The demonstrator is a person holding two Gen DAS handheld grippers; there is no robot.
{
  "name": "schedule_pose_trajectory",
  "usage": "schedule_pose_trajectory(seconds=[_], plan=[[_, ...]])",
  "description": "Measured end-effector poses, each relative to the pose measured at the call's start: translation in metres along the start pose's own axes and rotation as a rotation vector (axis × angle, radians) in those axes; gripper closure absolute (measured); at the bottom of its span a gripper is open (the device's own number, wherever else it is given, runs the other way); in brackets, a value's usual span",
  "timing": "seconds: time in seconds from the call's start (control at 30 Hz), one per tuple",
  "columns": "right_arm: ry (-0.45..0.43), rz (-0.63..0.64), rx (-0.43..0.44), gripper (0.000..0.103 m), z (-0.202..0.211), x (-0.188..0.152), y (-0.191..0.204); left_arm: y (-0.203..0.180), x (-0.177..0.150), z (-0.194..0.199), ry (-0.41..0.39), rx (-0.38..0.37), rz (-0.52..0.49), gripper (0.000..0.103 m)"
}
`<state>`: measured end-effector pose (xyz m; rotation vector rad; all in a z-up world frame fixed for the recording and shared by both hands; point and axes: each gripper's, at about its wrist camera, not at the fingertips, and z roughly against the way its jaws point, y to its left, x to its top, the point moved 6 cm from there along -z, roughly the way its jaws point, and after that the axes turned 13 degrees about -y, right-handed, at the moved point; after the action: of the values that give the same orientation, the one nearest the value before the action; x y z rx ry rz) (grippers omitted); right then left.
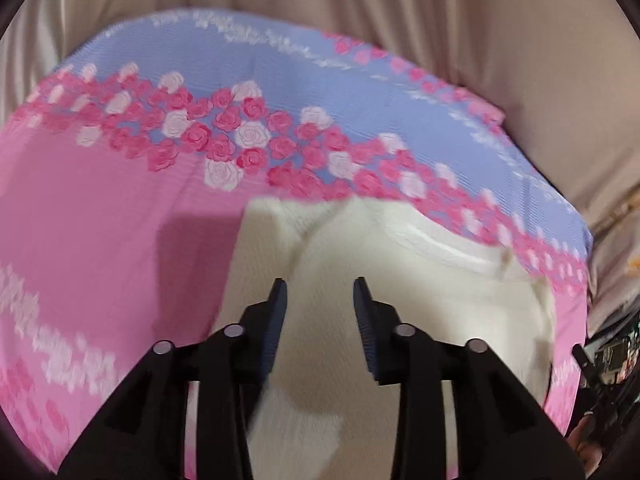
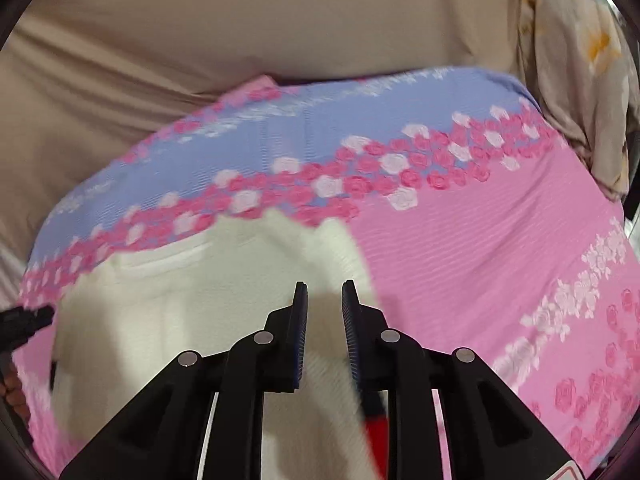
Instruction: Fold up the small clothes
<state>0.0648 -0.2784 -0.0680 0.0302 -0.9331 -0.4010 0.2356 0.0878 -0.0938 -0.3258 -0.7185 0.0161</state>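
One white garment point(image 1: 400, 280) lies on one pink-and-blue cloth point(image 1: 100, 220) printed with roses; two grippers are present. The garment is a knitted piece, partly doubled over, resting flat on the pink part of the cloth just below the band of roses. Beige fabric point(image 1: 400, 8) surrounds the cloth on the far side, and a flowered bundle point(image 2: 580, 60) sits at its far right corner in the right wrist view. Nothing lies on the garment.

The left gripper point(image 1: 320, 292) hangs above the garment, fingers a moderate gap apart, nothing between them. The right gripper point(image 2: 323, 292) hangs near the garment's right edge, fingers narrowly parted and gripping nothing. Both views are blurred.
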Motion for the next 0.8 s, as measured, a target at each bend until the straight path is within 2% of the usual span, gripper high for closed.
schedule_pose_trajectory(seconds=[0.1,0.17,0.23,0.27,0.33,0.4,0.43,0.47,0.5,0.53,0.6,0.67,0.73,0.77,0.8], plan=[[0.147,0.041,0.214,0.086,0.013,-0.058,0.067,-0.035,-0.044,0.018,0.059,-0.063,-0.071,0.069],[0.206,0.091,0.287,0.095,0.01,-0.091,0.099,-0.056,-0.079,0.013,0.133,-0.087,-0.12,0.067],[0.252,0.159,0.253,0.096,-0.001,-0.115,0.103,-0.06,-0.109,0.004,0.19,-0.025,-0.17,0.067],[0.262,0.157,0.199,0.097,-0.007,-0.12,0.086,-0.055,-0.114,0.003,0.19,-0.001,-0.177,0.067],[0.262,0.096,0.084,0.1,-0.01,-0.117,0.036,-0.036,-0.12,0.005,0.193,0.05,-0.172,0.067],[0.253,-0.032,-0.035,0.103,-0.003,-0.112,-0.036,-0.005,-0.122,0.01,0.195,0.115,-0.141,0.07],[0.25,-0.084,-0.061,0.103,0.002,-0.112,-0.065,0.009,-0.123,0.013,0.197,0.121,-0.116,0.072],[0.248,-0.12,-0.051,0.103,0.007,-0.112,-0.084,0.019,-0.125,0.016,0.193,0.105,-0.094,0.072],[0.255,-0.123,-0.079,0.103,0.015,-0.11,-0.099,0.023,-0.126,0.02,0.183,0.079,-0.092,0.073],[0.259,-0.106,-0.099,0.103,0.019,-0.107,-0.102,0.022,-0.126,0.023,0.186,0.084,-0.11,0.075],[0.24,-0.068,-0.143,0.09,0.025,-0.098,-0.095,0.019,-0.121,0.031,0.182,0.083,-0.093,0.073],[0.182,-0.095,-0.108,0.09,0.03,-0.082,-0.084,0.012,-0.103,0.039,0.141,0.049,-0.025,0.062],[0.126,-0.107,-0.081,0.089,0.02,-0.056,-0.066,0.005,-0.076,0.039,0.093,0.027,0.019,0.044],[0.112,-0.099,-0.07,0.084,0.011,-0.045,-0.059,0.002,-0.062,0.034,0.077,0.023,0.023,0.042],[0.101,-0.087,-0.063,0.072,0.0,-0.034,-0.049,-0.001,-0.047,0.025,0.06,0.025,0.02,0.04]])
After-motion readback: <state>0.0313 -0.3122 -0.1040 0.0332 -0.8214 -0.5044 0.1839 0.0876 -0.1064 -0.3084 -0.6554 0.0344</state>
